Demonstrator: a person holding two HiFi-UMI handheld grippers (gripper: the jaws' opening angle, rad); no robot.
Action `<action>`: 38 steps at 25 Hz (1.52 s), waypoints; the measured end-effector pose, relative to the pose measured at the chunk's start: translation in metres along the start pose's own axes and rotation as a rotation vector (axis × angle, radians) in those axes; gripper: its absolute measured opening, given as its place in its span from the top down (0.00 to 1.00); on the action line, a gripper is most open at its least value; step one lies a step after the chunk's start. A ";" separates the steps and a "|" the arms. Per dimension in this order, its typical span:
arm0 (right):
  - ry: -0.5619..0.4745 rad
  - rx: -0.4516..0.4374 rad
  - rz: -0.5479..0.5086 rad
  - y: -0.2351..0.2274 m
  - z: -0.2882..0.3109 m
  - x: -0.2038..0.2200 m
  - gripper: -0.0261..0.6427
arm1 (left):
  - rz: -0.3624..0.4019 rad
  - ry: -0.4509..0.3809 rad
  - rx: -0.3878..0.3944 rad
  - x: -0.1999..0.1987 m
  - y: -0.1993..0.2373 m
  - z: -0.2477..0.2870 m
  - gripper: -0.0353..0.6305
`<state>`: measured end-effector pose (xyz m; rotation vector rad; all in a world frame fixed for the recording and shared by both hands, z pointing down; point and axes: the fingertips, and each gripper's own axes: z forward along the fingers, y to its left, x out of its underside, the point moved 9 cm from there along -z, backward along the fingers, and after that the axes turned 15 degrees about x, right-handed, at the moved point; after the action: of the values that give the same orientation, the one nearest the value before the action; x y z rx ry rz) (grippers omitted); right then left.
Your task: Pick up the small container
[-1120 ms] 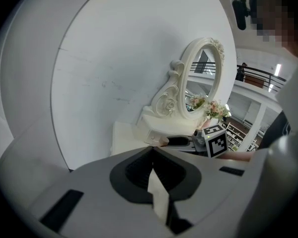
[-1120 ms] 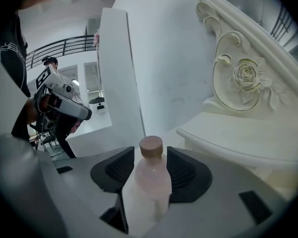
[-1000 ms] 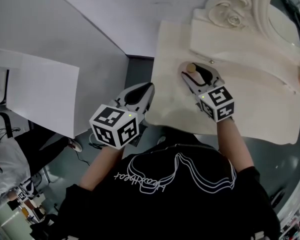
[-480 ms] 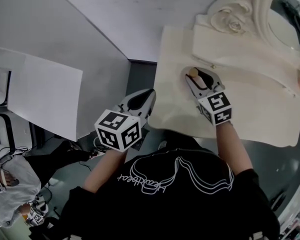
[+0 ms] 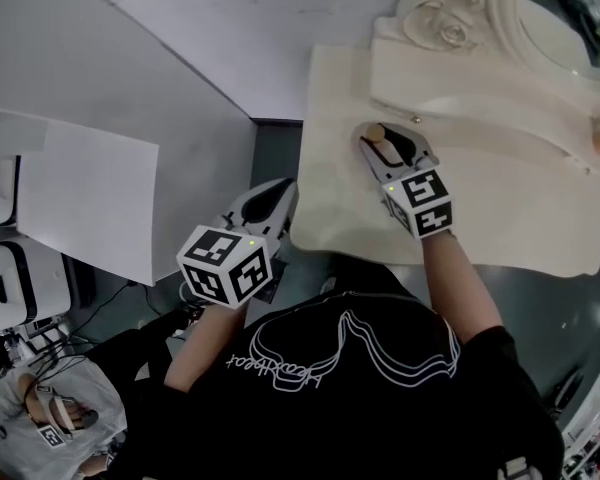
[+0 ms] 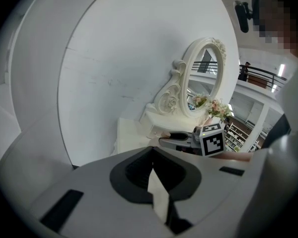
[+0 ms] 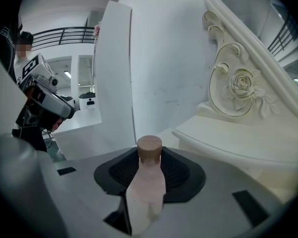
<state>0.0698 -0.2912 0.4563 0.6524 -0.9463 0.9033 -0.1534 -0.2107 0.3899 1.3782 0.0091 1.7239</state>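
The small container (image 5: 383, 144) is a pale pink bottle with a wooden cap (image 7: 149, 148), near the left end of the cream dressing table (image 5: 500, 218). My right gripper (image 5: 375, 138) reaches over the table and is shut on it. In the right gripper view the bottle (image 7: 147, 187) stands upright between the dark pads, cap towards the tips of my right gripper (image 7: 149, 165). My left gripper (image 5: 283, 190) hovers off the table's left edge above the grey floor. In its own view, my left gripper (image 6: 153, 166) has its jaws together with nothing held.
An ornate cream mirror frame (image 5: 460, 18) rises at the back of the table, with a raised shelf (image 5: 460, 93) just beyond the bottle. A white board (image 5: 90, 198) stands to the left. A person's torso in black fills the lower part of the head view.
The right gripper's jaws have closed in on the bottle. Both grippers stay almost where they were; the head view has shifted a little.
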 end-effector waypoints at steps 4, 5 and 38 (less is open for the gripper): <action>0.005 0.003 0.012 0.001 -0.004 0.000 0.75 | 0.015 0.000 0.001 0.002 -0.007 -0.002 0.94; 0.007 0.006 0.019 0.001 -0.008 0.001 0.75 | 0.014 -0.001 0.004 0.003 -0.009 -0.002 0.94; -0.124 0.049 0.103 0.046 -0.210 -0.043 0.75 | 0.203 -0.079 0.134 0.004 -0.106 -0.046 0.94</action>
<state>0.1009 -0.1163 0.3274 0.7127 -1.0796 0.9880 -0.1228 -0.1221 0.3214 1.5908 -0.0622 1.8625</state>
